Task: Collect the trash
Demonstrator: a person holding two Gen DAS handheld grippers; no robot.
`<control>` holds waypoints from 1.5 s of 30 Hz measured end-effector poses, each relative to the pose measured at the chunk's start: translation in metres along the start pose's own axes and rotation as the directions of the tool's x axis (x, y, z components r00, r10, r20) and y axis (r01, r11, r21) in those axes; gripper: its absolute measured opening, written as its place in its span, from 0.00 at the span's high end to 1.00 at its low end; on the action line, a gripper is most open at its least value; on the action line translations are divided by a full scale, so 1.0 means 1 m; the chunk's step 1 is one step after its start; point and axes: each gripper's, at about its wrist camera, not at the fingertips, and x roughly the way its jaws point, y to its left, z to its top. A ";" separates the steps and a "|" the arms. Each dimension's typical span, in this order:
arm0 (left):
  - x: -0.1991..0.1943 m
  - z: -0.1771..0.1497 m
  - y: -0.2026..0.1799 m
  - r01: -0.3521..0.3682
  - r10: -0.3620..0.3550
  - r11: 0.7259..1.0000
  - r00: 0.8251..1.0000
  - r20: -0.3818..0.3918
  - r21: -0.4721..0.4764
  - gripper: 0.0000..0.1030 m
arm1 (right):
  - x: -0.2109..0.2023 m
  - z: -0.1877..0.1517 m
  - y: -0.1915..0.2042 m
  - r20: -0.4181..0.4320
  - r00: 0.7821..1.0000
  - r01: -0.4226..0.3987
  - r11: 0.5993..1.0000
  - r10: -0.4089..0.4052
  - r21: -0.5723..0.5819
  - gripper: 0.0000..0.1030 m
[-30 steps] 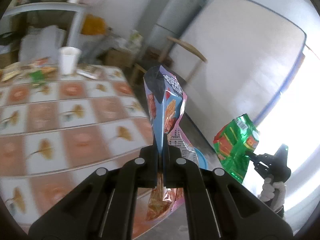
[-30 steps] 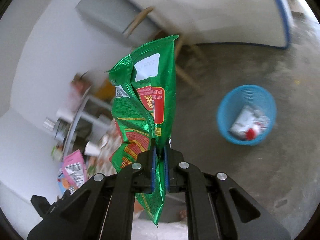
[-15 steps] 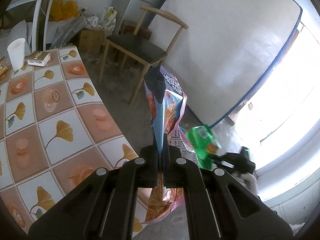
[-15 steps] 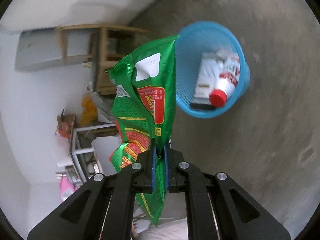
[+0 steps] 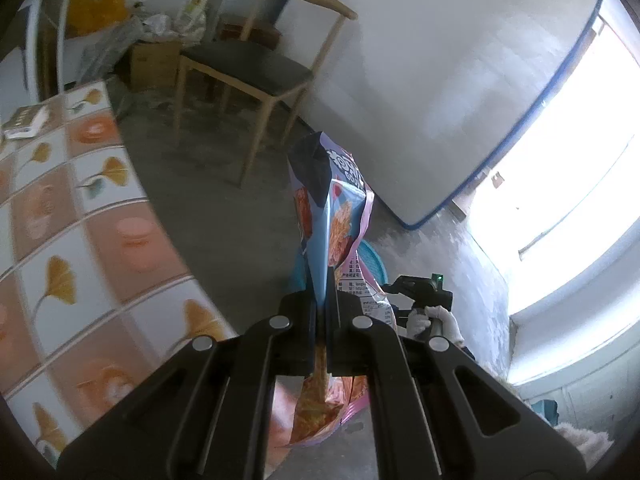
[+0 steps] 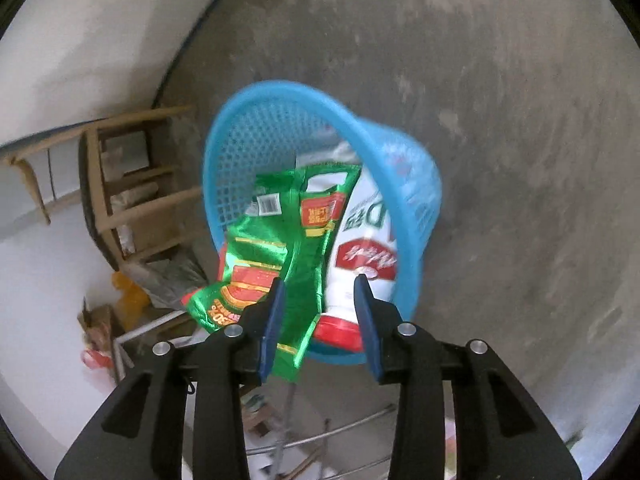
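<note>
My left gripper (image 5: pixel 322 312) is shut on a blue and pink snack bag (image 5: pixel 334 216) and holds it upright over the floor beside the table. My right gripper (image 6: pixel 320 300) is open just above the blue mesh trash basket (image 6: pixel 260 128). A green snack bag (image 6: pixel 288 248) hangs loose between its jaws, half over the basket's rim. A white bottle with a red cap (image 6: pixel 360 252) lies in the basket. In the left wrist view the basket (image 5: pixel 370 258) shows behind the bag, and the right gripper's body (image 5: pixel 420 290) is just above it.
A table with a ginkgo-leaf tile cloth (image 5: pixel 80 232) fills the left of the left wrist view, with a small box (image 5: pixel 24 122) on it. A wooden chair (image 5: pixel 256 68) stands behind. A white board (image 5: pixel 440 80) leans on the wall. The floor (image 6: pixel 500 120) is bare concrete.
My right gripper has opened and let go of the green bag, which now drops into the basket. It came closer to the basket. The left gripper swung further off the table, still holding its bag.
</note>
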 end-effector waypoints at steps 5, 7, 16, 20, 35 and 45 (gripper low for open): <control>0.040 0.005 -0.028 0.042 -0.041 0.999 0.998 -0.053 0.022 0.98 | -0.051 -0.012 -0.026 0.062 0.998 -0.026 0.997 0.031 -0.073 0.65; 0.063 0.010 -0.041 0.075 -0.074 0.997 0.993 -0.086 0.006 0.98 | -0.069 -0.021 -0.040 0.070 0.996 -0.047 0.996 0.053 -0.072 0.65; 0.212 0.043 -0.094 0.082 -0.093 0.994 0.979 -0.181 -0.068 0.65 | -0.150 -0.081 -0.164 0.098 0.994 -0.060 0.997 0.054 0.055 0.65; 0.248 0.036 -0.075 -0.041 0.019 0.992 0.982 -0.189 -0.116 0.37 | -0.170 -0.102 -0.216 0.108 0.994 -0.002 0.993 -0.011 0.116 0.65; 0.105 0.005 -0.050 -0.018 0.015 0.997 0.999 -0.039 -0.077 0.37 | -0.151 -0.106 -0.161 0.132 0.989 0.078 0.990 -0.062 -0.119 0.65; -0.004 -0.036 -0.050 0.064 -0.064 0.998 0.998 -0.007 0.017 0.37 | -0.085 0.033 -0.028 0.235 0.965 -0.068 0.976 0.117 -0.209 0.34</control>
